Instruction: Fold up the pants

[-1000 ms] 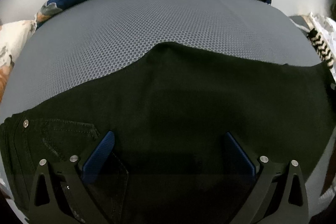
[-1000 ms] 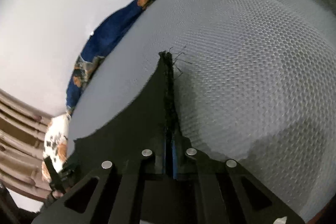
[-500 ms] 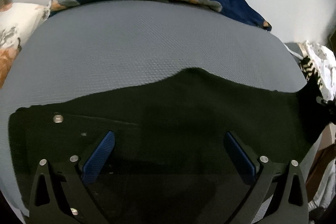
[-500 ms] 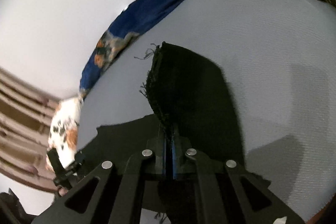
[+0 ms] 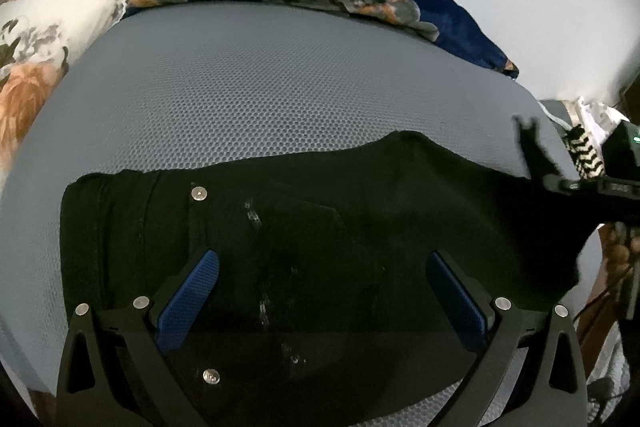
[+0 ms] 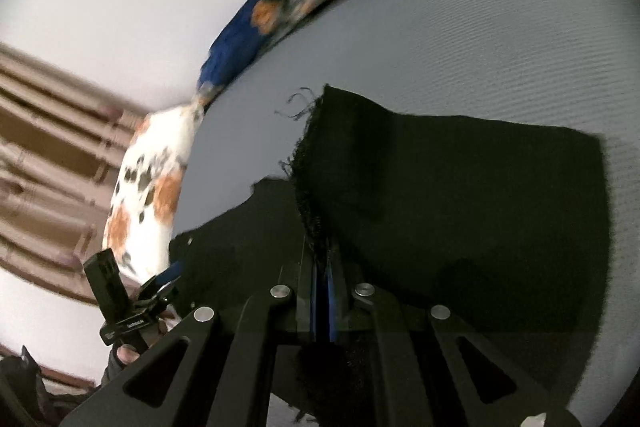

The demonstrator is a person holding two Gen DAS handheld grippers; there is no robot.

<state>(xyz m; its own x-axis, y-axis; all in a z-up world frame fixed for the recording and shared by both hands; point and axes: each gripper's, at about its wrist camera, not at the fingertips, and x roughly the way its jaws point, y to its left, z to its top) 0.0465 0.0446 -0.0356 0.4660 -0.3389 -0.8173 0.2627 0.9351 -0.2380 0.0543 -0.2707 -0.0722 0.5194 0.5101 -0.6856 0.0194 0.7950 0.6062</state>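
key relation: black denim pants [image 5: 320,247] lie long axis left-right across lower frame, waistband end left, leg end at right edge
right gripper [image 6: 322,267]: clamped on frayed hem, lifted off grey mesh bed surface [image 5: 260,99]
left gripper [image 5: 320,291]: jaws wide, empty, above waist area, nearer waistband
pants look: flat, dark, silver rivets, one leg raised

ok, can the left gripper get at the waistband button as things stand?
Probably yes. The left gripper hangs open over the black pants, nothing between its jaws and the waistband button; the right gripper is clamped on the frayed hem.
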